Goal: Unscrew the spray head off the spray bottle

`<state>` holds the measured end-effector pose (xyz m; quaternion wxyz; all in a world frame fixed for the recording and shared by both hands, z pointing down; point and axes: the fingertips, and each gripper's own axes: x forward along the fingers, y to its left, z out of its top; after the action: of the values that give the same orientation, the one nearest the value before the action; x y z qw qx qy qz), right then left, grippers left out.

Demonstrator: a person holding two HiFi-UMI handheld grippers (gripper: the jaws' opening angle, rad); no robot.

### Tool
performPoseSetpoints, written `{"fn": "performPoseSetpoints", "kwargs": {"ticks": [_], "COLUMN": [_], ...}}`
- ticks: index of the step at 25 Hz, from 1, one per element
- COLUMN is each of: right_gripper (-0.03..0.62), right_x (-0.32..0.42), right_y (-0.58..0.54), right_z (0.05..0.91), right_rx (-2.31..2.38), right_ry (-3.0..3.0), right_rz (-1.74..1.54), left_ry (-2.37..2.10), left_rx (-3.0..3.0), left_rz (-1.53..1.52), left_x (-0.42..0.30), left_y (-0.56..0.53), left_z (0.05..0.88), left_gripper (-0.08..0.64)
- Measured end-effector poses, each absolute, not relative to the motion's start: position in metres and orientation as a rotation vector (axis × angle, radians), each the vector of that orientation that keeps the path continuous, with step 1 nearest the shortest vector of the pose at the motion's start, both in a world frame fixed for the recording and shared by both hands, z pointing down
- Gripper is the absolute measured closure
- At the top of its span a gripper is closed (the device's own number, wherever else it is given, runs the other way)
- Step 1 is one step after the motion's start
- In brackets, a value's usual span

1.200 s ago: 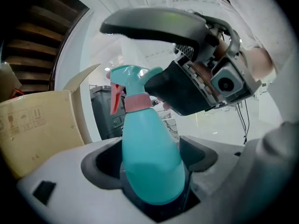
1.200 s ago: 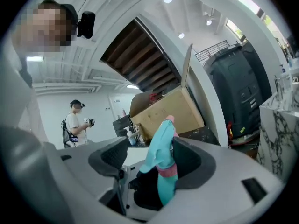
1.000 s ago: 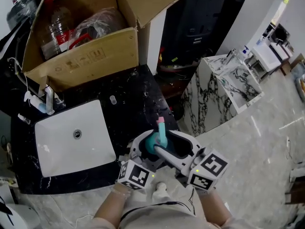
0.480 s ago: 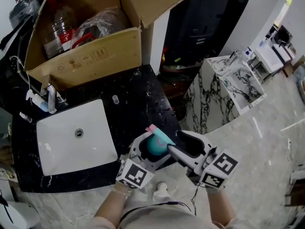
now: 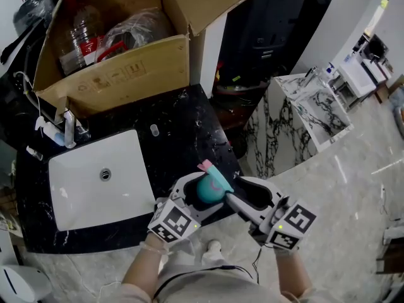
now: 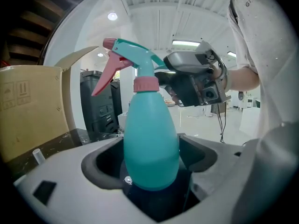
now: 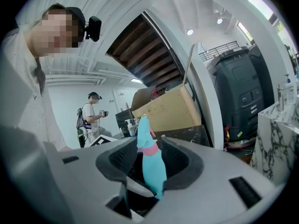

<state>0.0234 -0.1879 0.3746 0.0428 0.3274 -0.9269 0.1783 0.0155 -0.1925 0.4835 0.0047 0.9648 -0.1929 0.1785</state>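
- The left claw clamps the base of the spray bottle, held in the air by the front edge of the dark worktop. The bottle is tipped a little further over than a second ago.
- The spray head is still screwed on.
- The right claw has just been closing. Its jaws now stand narrow around the pink collar, seemingly not yet pressing. Once they bite, twisting can likely begin.
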Motion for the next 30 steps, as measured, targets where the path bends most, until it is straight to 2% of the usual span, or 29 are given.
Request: {"fn": "performPoseSetpoints", "kwargs": {"ticks": [14, 30], "right_gripper": [0.431, 0.492], "right_x": [0.047, 0.034], "right_y": [-0.198, -0.222], "right_z": [0.378, 0.382], "right_rx": [1.126, 1.277], "right_ry": [-2.814, -2.848], "right_rz": [0.593, 0.601], "left_ry": [-0.583, -0.604], "left_rx": [3.011, 2.999], "left_rz": [0.525, 0.545], "left_x": [0.014, 0.014], "left_y": [-0.191, -0.19], "left_z": [0.482, 0.484], "left_gripper": [0.206, 0.209]}}
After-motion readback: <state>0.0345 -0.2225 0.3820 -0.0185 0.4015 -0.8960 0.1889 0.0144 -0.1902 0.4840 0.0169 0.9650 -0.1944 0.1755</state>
